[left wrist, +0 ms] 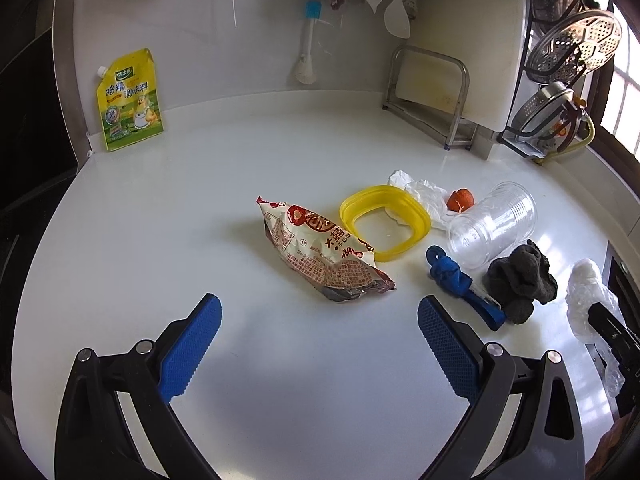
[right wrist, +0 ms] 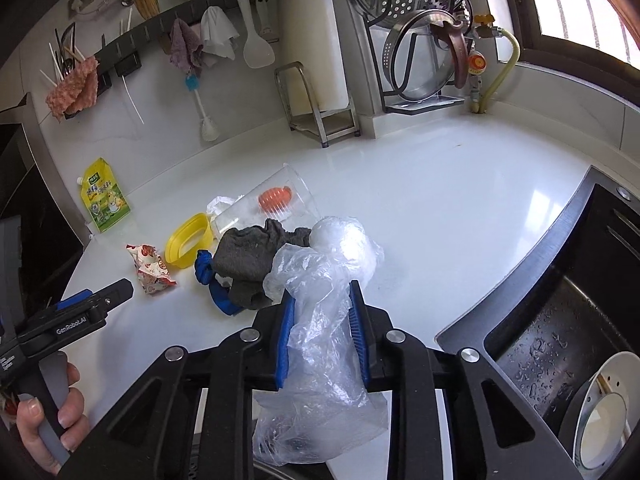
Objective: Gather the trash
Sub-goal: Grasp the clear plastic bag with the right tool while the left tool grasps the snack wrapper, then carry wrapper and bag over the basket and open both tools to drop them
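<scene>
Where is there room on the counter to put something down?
Bare counter lies between the clear cup and the sink, and between the yellow pouch and the snack wrapper. It's crowded around the yellow ring and dark cloth.

Cup [left wrist: 494, 224] right of wrapper [left wrist: 320, 256]

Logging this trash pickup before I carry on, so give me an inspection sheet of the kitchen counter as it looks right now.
Surface: white counter, glossy, no spills seen.
Job's things: clear plastic bag; snack wrapper; clear cup on its side; crumpled tissue; orange scrap.
Clutter: yellow ring lid, dark cloth, blue tool, seasoning pouch.
Grippers: left gripper open, empty; right gripper shut on the plastic bag.
Cables: nothing seen.
Surroundings: sink to the right, cutting board in a rack, steamer rack, utensils hung on the wall.
</scene>
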A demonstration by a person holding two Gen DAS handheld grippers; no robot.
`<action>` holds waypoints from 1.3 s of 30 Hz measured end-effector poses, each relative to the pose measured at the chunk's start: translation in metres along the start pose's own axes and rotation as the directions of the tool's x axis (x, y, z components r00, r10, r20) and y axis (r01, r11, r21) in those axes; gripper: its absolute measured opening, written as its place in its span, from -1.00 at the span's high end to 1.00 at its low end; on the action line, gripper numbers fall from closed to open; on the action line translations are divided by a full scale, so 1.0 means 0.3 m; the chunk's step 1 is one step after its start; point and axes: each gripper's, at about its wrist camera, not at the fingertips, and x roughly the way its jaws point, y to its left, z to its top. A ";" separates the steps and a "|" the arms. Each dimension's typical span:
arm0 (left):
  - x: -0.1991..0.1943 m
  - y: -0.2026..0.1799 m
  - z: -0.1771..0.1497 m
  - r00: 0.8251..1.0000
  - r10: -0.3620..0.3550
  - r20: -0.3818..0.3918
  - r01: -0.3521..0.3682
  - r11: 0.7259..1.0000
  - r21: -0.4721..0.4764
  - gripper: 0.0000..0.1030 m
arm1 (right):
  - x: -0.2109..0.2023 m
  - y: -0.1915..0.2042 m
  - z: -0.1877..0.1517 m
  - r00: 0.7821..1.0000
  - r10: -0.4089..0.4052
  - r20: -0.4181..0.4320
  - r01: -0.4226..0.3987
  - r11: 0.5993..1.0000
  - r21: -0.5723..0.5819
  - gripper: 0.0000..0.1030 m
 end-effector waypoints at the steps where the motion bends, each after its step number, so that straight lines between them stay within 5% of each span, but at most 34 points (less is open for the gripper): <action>1: 0.010 0.000 0.004 1.000 0.008 -0.006 -0.008 1.000 -0.007 -0.88 | -0.008 -0.009 0.001 1.000 0.004 0.006 -0.004 1.000 0.005 0.52; 22: 0.193 -0.052 0.083 0.979 0.155 -0.133 -0.156 0.988 0.003 -0.85 | -0.057 -0.067 0.003 0.993 0.099 0.066 -0.103 0.993 0.058 0.52; 24: 0.204 -0.048 0.086 0.977 0.153 -0.146 -0.155 0.988 0.002 -0.77 | -0.059 -0.070 0.002 0.993 0.101 0.068 -0.106 0.993 0.060 0.52; 32: 0.205 -0.020 0.082 0.982 0.118 -0.149 -0.123 0.992 -0.024 0.07 | -0.056 -0.070 0.002 0.993 0.102 0.064 -0.106 0.992 0.064 0.52; 39: 0.157 0.013 0.054 0.989 0.089 -0.118 -0.091 0.996 -0.011 0.32 | -0.054 -0.067 -0.004 0.993 0.106 0.060 -0.109 0.992 0.061 0.52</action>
